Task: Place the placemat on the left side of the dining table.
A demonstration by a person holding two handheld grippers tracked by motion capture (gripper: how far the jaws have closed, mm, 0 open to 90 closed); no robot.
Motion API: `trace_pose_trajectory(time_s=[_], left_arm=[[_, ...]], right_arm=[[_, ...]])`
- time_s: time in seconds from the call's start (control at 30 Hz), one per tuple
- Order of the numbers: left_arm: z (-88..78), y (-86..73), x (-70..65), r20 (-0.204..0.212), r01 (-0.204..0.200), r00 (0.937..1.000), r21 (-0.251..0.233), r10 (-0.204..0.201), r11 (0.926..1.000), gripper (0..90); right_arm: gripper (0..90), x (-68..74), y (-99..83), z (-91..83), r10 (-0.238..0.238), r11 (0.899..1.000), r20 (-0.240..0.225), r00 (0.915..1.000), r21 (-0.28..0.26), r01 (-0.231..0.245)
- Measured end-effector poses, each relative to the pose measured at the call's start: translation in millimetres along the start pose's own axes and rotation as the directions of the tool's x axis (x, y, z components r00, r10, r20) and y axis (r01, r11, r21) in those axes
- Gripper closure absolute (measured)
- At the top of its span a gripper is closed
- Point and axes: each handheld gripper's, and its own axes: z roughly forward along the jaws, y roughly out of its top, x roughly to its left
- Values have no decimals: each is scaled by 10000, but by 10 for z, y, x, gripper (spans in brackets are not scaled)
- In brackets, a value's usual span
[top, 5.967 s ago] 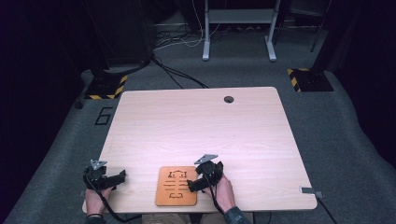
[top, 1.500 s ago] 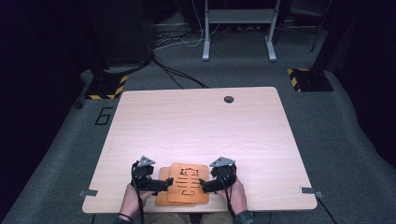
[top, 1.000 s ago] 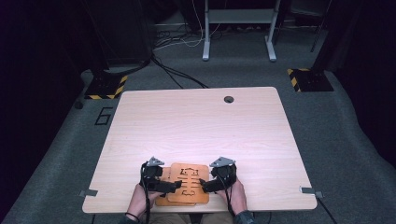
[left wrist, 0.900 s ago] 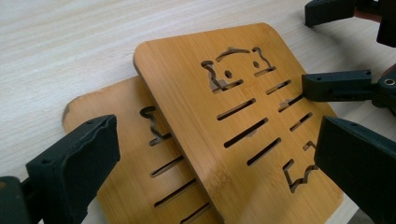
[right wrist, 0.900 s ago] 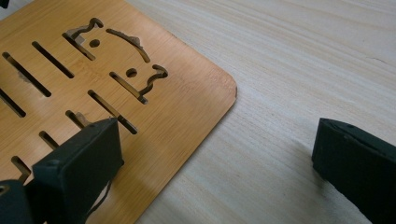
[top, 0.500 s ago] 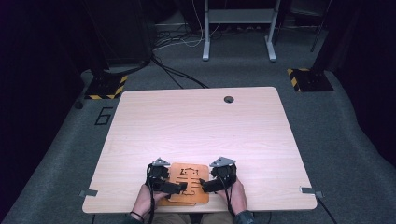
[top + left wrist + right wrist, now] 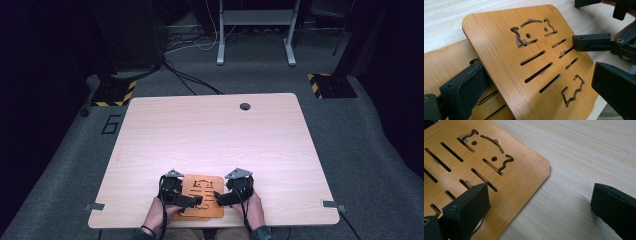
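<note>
The left tool (image 7: 534, 82) straddles a raised bamboo board (image 7: 524, 57); the right tool (image 7: 539, 210) gapes over one edge.

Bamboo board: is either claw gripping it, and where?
Neither clamps it. Left claw, open, has one jaw at the raised side edge of the top board; right claw, open, rests one jaw on its face.

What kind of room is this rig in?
Probably a lab or recording workspace, not a home: a bare wooden table on grey carpet, hazard-striped stand bases, loose cables on the floor, and a desk frame behind.
</note>
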Motion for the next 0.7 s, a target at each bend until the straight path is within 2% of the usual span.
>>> trace_pose_trajectory(time_s=[0.23, 0.43, 0.7], left_arm=[[-78, 34, -7, 278, -12, 9996, -281, 19, 9996, 44], [-145, 77, -21, 708, 108, 9975, -453, -76, 9989, 66], [-192, 130, -93, 829, 32, 9966, -561, 15, 9984, 63]], right_arm=[[15, -29, -8, -17, 146, 9999, -68, 9999, -50, -146], [16, -50, -20, -39, 349, 9994, -86, 9994, -60, -350], [17, -84, -36, -59, 532, 9984, -96, 9985, -178, -534]])
